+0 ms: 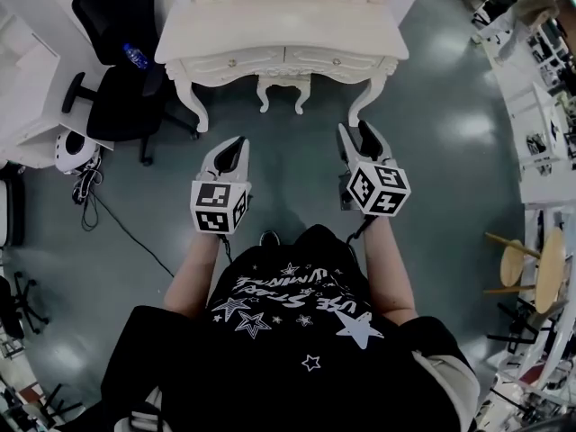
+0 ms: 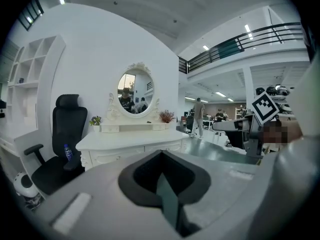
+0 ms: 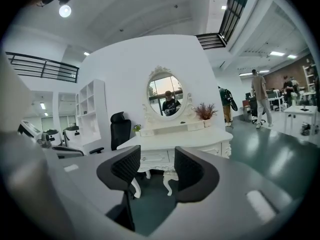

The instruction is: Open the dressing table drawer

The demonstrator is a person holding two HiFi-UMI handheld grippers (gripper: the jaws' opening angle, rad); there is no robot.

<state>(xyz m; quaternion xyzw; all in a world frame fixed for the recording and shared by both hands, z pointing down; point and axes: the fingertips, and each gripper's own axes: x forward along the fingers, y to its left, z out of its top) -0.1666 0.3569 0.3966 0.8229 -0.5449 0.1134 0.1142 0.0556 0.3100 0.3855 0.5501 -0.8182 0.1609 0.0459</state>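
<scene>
Before the white worktop [image 1: 279,30], the left claw [image 1: 236,144] stands closed and empty; the right claw [image 1: 358,135] gapes, holding nothing.

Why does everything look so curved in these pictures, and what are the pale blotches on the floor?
Left gripper view: the wide lens bows the balcony railing and blackens the corners. Right gripper view: same bowing, plus glare off a ceiling lamp. Head view: the glossy floor mirrors overhead lights as pale blotches; the dressing table top looks washed out.
</scene>
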